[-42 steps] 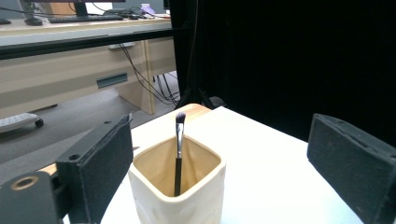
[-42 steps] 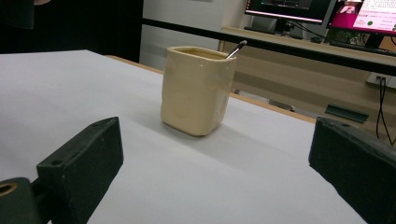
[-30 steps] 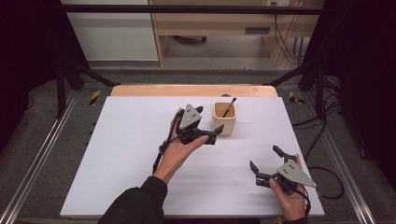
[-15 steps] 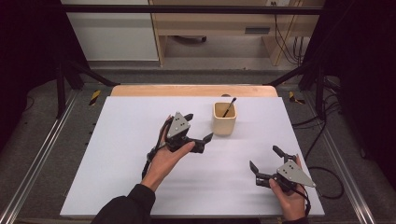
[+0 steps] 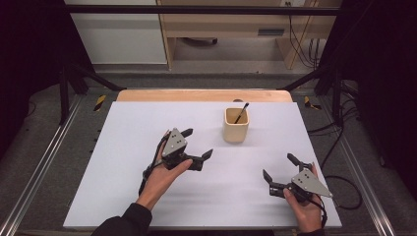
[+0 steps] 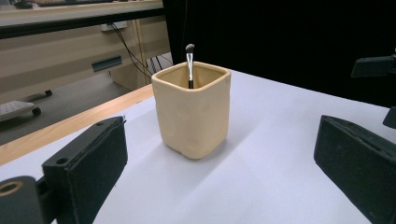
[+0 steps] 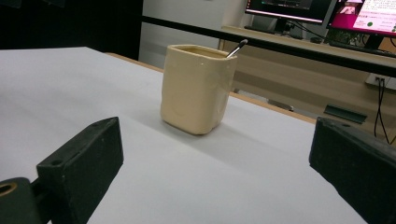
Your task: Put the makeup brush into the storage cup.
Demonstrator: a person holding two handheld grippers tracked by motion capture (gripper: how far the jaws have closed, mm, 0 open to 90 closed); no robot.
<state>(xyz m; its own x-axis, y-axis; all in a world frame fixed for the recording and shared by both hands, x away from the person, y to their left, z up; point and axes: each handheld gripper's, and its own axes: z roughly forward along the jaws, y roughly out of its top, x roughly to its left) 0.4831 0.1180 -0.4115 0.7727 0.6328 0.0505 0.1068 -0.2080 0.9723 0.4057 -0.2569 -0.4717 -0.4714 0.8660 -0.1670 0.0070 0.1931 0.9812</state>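
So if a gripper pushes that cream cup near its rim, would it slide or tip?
The cream cup is taller than wide with a rounded base, so a rim push probably tips it. The brush leaning inside would likely shift. Its glossy wall may slip between the fingers.

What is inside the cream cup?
A small makeup brush stands in the cream cup, its dark tip above the rim. The cup wall hides its lower handle and anything else inside.

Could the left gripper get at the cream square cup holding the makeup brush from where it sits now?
Probably yes. The left gripper is open and apart from the cream square cup, with bare white table surface between them; the thin black-handled makeup brush stands inside.
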